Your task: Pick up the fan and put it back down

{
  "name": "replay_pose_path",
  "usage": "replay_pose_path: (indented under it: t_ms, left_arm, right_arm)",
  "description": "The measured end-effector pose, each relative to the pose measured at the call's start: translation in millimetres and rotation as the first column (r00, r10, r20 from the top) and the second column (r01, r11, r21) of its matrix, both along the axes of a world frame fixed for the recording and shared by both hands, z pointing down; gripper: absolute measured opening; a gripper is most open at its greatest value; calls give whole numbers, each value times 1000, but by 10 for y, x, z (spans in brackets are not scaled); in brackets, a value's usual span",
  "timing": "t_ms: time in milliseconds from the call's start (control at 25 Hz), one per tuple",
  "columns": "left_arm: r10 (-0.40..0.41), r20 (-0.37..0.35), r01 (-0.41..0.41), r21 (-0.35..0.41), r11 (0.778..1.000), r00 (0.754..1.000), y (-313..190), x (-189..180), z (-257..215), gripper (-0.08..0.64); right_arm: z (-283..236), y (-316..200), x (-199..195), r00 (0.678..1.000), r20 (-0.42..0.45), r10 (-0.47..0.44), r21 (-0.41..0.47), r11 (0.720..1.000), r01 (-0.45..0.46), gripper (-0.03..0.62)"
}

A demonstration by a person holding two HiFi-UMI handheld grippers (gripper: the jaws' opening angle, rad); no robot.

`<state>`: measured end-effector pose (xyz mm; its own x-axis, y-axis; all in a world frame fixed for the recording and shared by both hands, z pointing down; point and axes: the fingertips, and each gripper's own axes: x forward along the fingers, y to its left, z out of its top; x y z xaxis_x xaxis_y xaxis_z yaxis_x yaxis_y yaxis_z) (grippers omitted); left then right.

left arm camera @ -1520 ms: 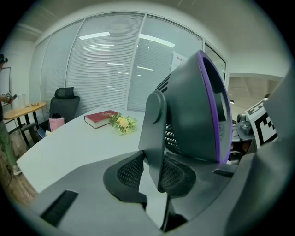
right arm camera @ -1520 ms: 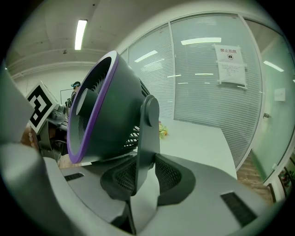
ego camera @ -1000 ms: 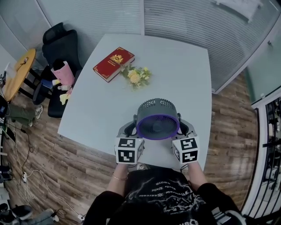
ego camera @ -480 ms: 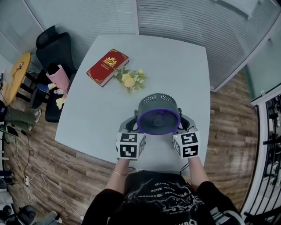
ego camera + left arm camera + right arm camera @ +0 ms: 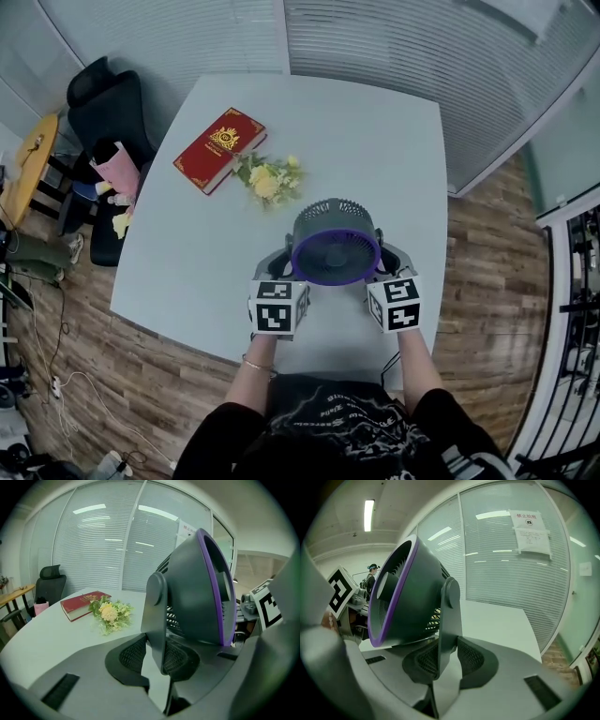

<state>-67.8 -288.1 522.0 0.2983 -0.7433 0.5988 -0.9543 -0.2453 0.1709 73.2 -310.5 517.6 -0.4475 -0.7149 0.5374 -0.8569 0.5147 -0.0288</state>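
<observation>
fan clamped between left hand-held gripper, right hand-held gripper

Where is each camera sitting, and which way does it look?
Head view: on the person's head, looking down at the pale grey table; shows both forearms, plus left gripper and right gripper clamping the dark grey fan with a purple ring.
Left gripper view: rides the left gripper, looking along its jaws, shut on the fan's side arm, towards the red book and yellow flower bunch.
Right gripper view: rides the right gripper, jaws likewise shut, facing the window blinds.
Shared: both gripper views see the fan, opposite sides.
</observation>
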Motion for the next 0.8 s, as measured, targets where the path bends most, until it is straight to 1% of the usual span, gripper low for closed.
replay_pose_path:
  t_ms: [160,320,560,800]
  left_arm:
    - [-8,0,8,-20,1000,1000,-155,12,155,78]
    - [0,8,0,-35,999,1000,-296,27,311,78]
    - [-15,13,16,-53,998,1000,-430,32,539,77]
    - [-29,6,29,-71,997,1000,-575,4,755,77]
  right_arm:
    - [155,-164,12,1000,8,-8,-20,1000,8,86]
    - [317,-294,25,999,44,-17,-34,999,19,91]
    - [552,-450,25,998,61,-27,-57,998,31,91]
    - [768,-599,6,998,61,-26,-79,996,31,91]
